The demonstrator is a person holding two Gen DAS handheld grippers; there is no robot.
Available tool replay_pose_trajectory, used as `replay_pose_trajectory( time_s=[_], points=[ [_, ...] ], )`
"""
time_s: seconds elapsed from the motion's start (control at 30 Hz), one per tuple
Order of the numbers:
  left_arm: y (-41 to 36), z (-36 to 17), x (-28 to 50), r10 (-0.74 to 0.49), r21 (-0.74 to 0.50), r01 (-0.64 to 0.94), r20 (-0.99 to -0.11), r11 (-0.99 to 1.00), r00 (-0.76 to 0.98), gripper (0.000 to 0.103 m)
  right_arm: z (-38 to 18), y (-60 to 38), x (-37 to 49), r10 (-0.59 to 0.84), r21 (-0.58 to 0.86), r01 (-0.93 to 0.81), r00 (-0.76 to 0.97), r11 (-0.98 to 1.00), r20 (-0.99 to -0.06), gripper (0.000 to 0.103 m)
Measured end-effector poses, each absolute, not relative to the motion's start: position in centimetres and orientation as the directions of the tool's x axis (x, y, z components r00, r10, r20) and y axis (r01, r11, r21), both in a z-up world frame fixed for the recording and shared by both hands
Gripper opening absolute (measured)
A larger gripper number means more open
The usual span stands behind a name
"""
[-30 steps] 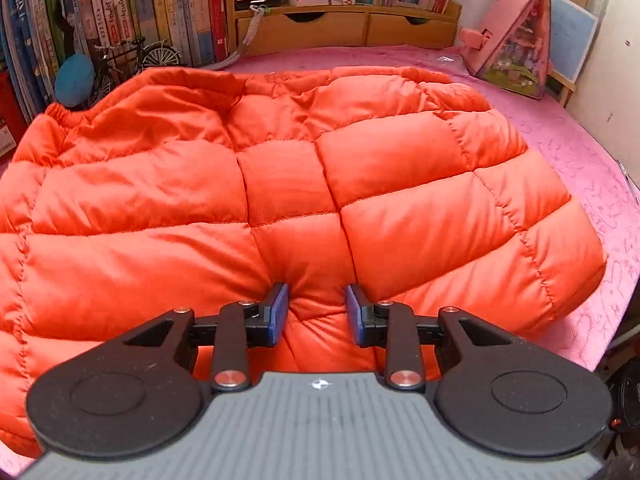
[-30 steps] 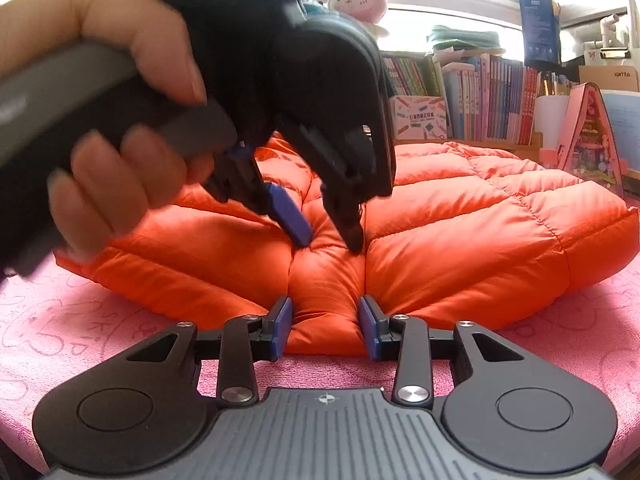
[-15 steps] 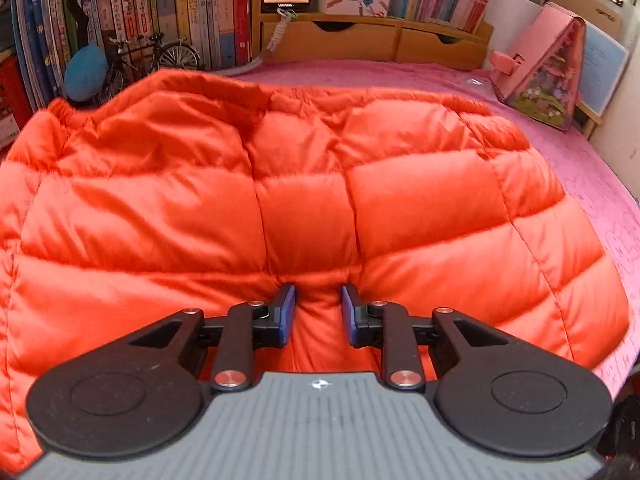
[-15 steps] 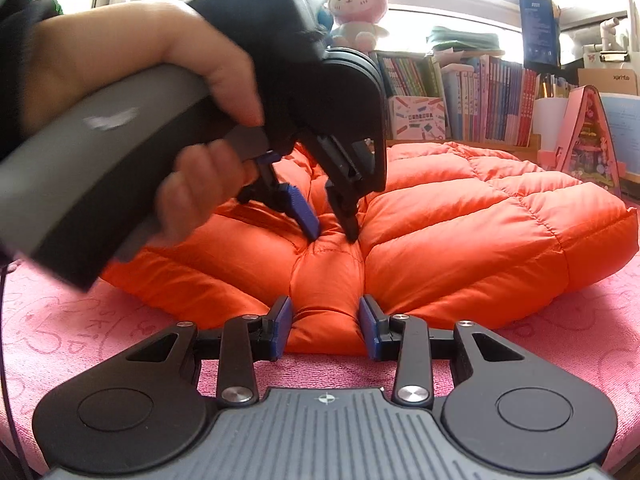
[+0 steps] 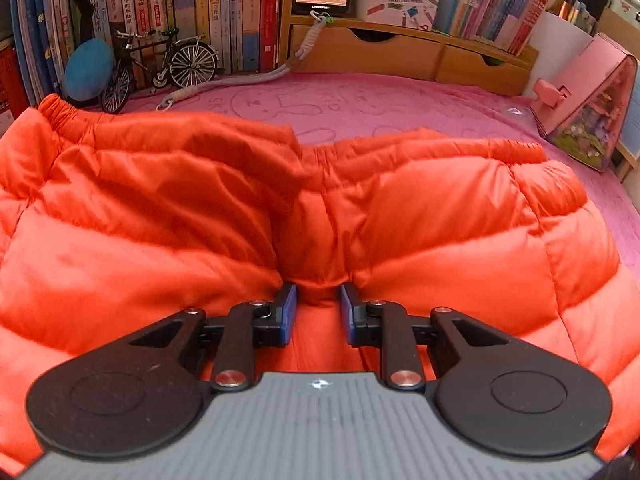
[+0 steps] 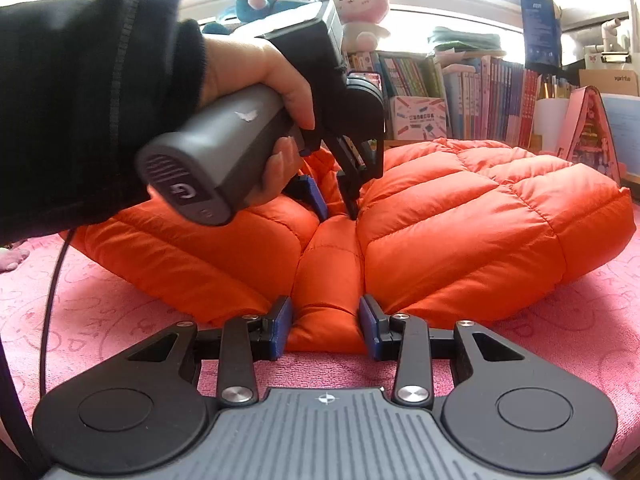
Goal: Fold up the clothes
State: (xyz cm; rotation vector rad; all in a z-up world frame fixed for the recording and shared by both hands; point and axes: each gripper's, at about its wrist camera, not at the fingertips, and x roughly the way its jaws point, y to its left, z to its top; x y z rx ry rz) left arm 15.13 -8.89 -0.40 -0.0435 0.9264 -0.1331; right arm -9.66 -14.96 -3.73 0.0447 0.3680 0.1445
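Your right gripper [image 6: 326, 328] clamps the orange puffer jacket [image 6: 460, 232] at its near edge. Your left gripper [image 5: 318, 308] is closing on a ridge farther in; let it bite fully before lifting.

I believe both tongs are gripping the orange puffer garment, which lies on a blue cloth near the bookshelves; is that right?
Not quite: the cloth under the orange puffer garment is pink, not blue, as the right wrist view shows. The rest holds: the right tongs pinch its near edge, and the left tongs are closing on a fold further back, near the bookshelves.
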Motion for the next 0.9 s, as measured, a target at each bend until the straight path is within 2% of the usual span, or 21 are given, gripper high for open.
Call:
replay_pose_trajectory(
  time_s=[0.17,0.43,0.7,0.9],
  points=[
    [-9.0,-0.6,17.2,-0.11,-0.078,0.078,-0.795,0.994,0.597,0.023,-3.8,-15.0,-9.7,0.15,0.069,-0.134,0.923,0.989,-0.353,0.038],
    [-8.1,-1.0,20.1,-0.135,-0.129,0.051,-0.809,0.99,0.573,0.02,-3.9,-14.9,-9.7,0.151,0.07,-0.134,0.923,0.988,-0.353,0.038],
    [-8.8,-1.2,20.9,-0.114,-0.096,0.061,-0.802,0.994,0.586,0.019,-4.0,-14.9,-9.9,0.149,0.072,-0.132,0.923,0.989,-0.354,0.038],
    [-8.0,-1.0,23.0,-0.15,-0.153,0.039,-0.826,0.987,0.543,0.017,-4.0,-14.7,-10.0,0.143,0.06,-0.13,0.923,0.99,-0.356,0.038]
  ],
)
